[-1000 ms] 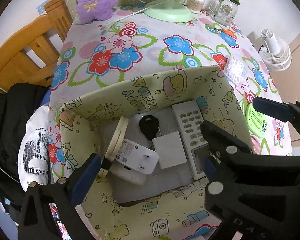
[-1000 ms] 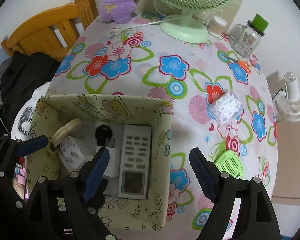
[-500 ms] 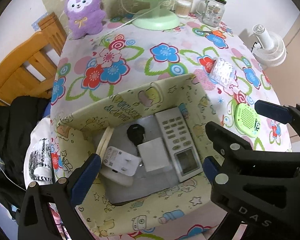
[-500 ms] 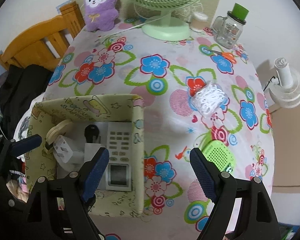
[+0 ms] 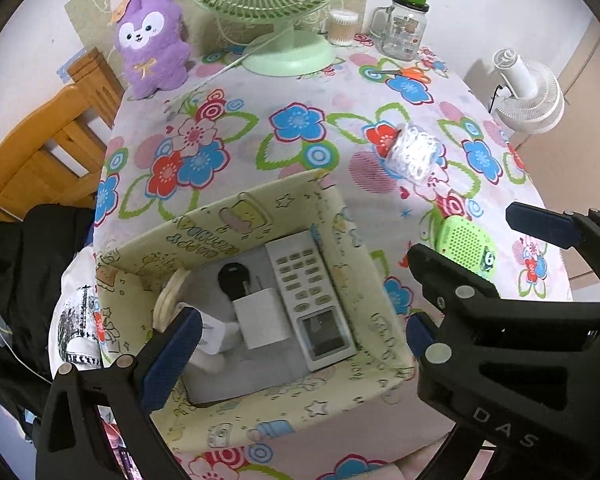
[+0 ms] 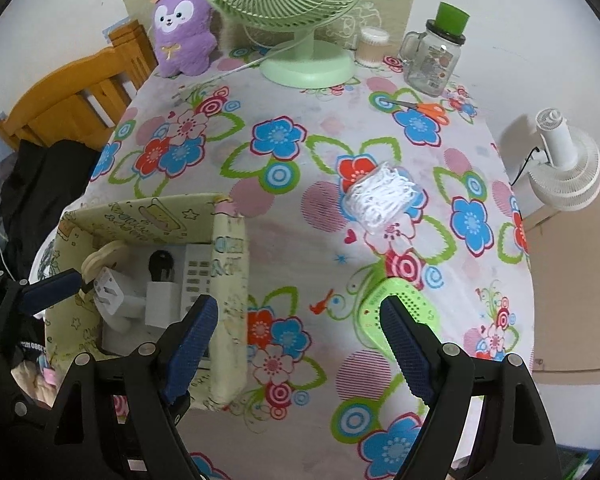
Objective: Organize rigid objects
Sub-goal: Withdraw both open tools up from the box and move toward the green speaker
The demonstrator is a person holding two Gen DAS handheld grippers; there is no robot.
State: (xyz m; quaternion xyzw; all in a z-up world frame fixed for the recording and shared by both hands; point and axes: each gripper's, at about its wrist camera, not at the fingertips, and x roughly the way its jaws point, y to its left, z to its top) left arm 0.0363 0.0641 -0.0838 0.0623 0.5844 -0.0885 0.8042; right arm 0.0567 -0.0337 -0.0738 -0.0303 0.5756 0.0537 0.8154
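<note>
A cartoon-print box point(image 5: 260, 216) point(image 6: 228, 280) stands at the table's near left. Inside lie a white remote point(image 5: 308, 292), a white adapter point(image 5: 260, 320), a black key point(image 5: 232, 278), a white plug point(image 6: 108, 292) and a tape roll point(image 5: 168, 300). My left gripper point(image 5: 300, 318) hangs open above the box with nothing between its fingers. My right gripper point(image 6: 296, 302) is open and empty over the tablecloth just right of the box. A green speaker point(image 6: 400, 292) point(image 5: 464, 240) lies by its right finger. A clear bag of white loops point(image 6: 384, 196) lies farther back.
At the back stand a green fan point(image 6: 308, 64), a purple plush point(image 6: 184, 36), a glass mug-jar point(image 6: 432, 56) and a swab tub point(image 6: 372, 46). Orange scissors point(image 6: 428, 110) lie near the jar. A wooden chair point(image 5: 48, 152) and dark bags sit left, a white fan point(image 6: 564, 168) right.
Both grippers have risen and drawn back toward the near edge, so the box and table look smaller and farther. The jaws stay as wide as before. Nothing in the box moved.
</note>
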